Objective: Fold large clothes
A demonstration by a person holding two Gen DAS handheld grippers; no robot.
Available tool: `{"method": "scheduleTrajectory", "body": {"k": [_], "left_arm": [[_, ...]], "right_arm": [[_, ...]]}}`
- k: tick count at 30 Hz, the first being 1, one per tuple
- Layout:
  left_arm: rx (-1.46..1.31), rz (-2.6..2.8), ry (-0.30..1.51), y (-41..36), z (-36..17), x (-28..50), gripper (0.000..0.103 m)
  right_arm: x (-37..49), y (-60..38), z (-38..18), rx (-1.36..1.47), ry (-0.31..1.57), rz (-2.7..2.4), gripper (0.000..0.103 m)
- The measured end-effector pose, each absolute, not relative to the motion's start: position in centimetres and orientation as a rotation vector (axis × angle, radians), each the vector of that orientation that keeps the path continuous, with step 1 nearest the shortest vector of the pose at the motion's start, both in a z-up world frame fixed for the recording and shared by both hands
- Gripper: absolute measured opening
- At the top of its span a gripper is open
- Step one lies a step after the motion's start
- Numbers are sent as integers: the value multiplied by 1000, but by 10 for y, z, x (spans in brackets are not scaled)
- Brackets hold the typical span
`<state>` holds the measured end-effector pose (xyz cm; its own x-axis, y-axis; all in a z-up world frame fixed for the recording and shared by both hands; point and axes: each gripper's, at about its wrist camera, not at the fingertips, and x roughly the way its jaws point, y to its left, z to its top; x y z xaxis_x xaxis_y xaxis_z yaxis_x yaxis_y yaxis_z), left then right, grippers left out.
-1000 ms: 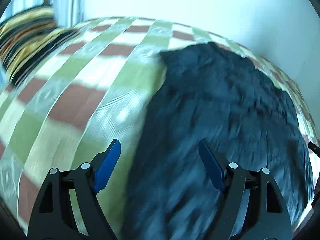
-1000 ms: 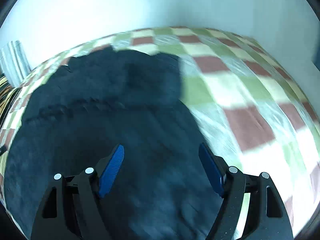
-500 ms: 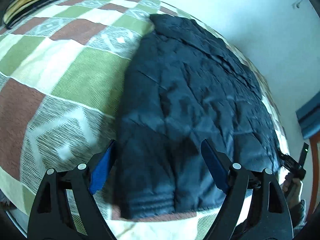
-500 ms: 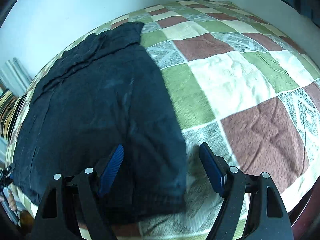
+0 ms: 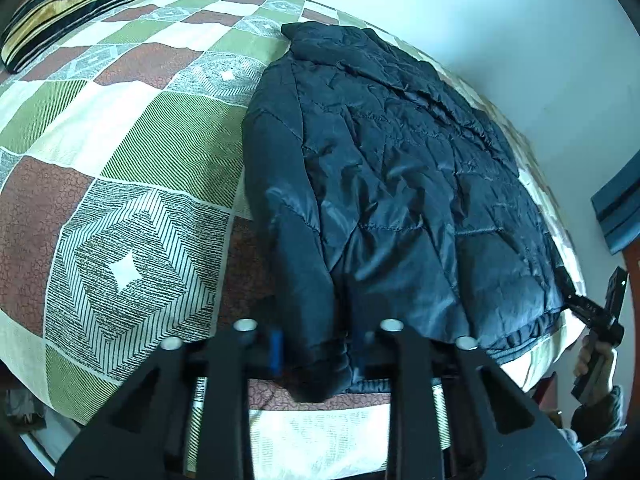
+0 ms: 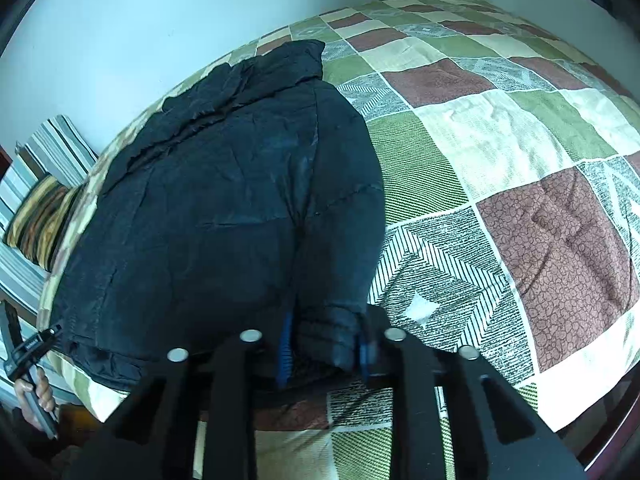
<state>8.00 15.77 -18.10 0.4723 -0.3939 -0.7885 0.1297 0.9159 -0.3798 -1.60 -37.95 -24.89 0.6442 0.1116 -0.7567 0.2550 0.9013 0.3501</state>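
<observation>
Dark quilted jacket [image 5: 400,184] flat on bed [image 5: 132,184], long axis hem-to-collar away from near edge; left gripper [image 5: 320,350] and right gripper [image 6: 324,350] closing on near-corner cuffs, equally near.

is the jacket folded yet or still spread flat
Spread flat. The jacket lies open across the bedspread, collar far, hem near, no part doubled over. Both sleeves lie along its sides, their cuffs between the closing tools.
</observation>
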Motion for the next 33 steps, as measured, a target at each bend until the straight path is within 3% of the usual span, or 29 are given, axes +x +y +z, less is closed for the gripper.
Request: {"method": "scheduleTrajectory", "body": {"k": [10, 18, 33], "left_arm": [[-412, -348, 868, 171, -126, 80, 11], [-476, -349, 762, 169, -78, 150, 10], [-450, -207, 977, 144, -176, 320, 10]], "right_arm": [[-18, -388, -204, 567, 766, 21, 11], [52, -403, -151, 606, 649, 94, 11], [212, -441, -229, 698, 840, -34, 11]]}}
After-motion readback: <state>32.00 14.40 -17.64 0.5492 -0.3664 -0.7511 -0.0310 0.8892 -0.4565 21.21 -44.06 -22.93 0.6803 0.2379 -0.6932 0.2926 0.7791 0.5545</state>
